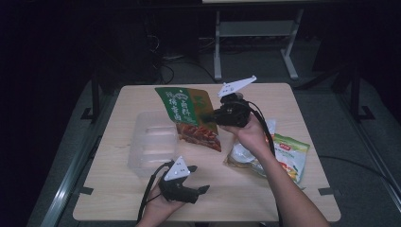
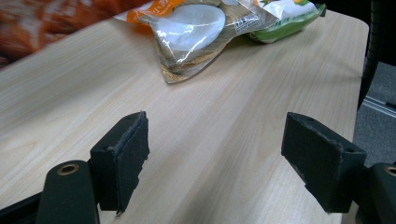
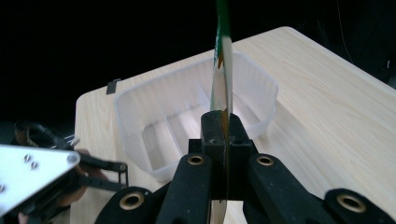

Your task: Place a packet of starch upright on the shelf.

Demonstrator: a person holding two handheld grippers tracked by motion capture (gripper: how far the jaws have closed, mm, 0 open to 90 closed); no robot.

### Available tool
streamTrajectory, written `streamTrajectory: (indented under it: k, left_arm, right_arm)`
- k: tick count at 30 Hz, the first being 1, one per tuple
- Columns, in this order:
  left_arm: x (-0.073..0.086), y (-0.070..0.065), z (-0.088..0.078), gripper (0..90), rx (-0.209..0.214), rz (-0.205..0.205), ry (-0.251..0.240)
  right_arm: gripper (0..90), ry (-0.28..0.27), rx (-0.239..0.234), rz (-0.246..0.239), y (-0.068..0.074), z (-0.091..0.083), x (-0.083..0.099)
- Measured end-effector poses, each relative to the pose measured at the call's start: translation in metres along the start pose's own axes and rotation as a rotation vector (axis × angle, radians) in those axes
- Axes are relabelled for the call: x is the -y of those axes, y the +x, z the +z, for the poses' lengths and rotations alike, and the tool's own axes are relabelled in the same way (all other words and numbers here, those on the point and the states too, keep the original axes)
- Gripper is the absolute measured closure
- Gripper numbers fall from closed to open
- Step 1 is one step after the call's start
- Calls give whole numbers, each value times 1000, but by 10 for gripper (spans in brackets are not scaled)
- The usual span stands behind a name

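Green seasoning packet (image 1: 189,116) — held off the table, its face turned toward the high camera, above the table's far middle and partly in front of the clear plastic tray (image 1: 151,146). In the right gripper view the packet (image 3: 222,60) is seen edge-on, rising upright from between the jaws, with the tray (image 3: 140,112) on the table beyond it. The right gripper (image 1: 213,115) has its jaws pressed together on the packet's right edge; seen in its own view (image 3: 223,130), the pads clamp the thin film with no gap left. The grey three-cornered plate (image 1: 236,86) stands above that gripper, and the person's right hand (image 1: 248,135) grasps its body from below.

Left gripper (image 1: 196,191) — low near the table's front edge, pointing toward the right, held in the left hand (image 1: 161,205). Its jaws stand wide apart in the left gripper view (image 2: 215,158), with bare table between them and nothing held.

Two further snack bags lie on the table's right part: a clear bag (image 2: 196,32) of pale round cakes, and just beyond it a green-and-white bag (image 1: 291,153). The wooden table (image 1: 118,198) stands over a dark floor.
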State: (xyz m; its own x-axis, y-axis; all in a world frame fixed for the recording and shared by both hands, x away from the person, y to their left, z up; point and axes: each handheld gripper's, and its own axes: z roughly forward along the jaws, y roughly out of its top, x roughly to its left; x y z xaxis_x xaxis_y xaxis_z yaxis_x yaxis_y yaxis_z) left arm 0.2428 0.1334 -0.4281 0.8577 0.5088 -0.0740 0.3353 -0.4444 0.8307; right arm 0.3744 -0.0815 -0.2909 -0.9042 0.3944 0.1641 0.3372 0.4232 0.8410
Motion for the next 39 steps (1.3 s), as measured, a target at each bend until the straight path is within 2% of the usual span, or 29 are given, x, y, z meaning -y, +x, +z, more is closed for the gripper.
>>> streamTrajectory:
  k: [6,14,21,29,39]
  left_arm:
    - [0,1,1,226,5,6,9]
    - [0,2,1,226,6,-14,-5]
    - [1,2,1,226,7,-23,-12]
    - [1,5,0,225,4,7,6]
    - [2,6,-4,225,2,-7,-1]
  right_arm:
    - [898,-11,-9,-5,-4,9,-11]
    - [898,-19,-23,-8,-8,24,-23]
    - [898,-31,-36,-18,-15,48,-40]
    - [898,-27,-32,-22,-23,71,-56]
    - [898,-39,-41,-23,-27,103,-70]
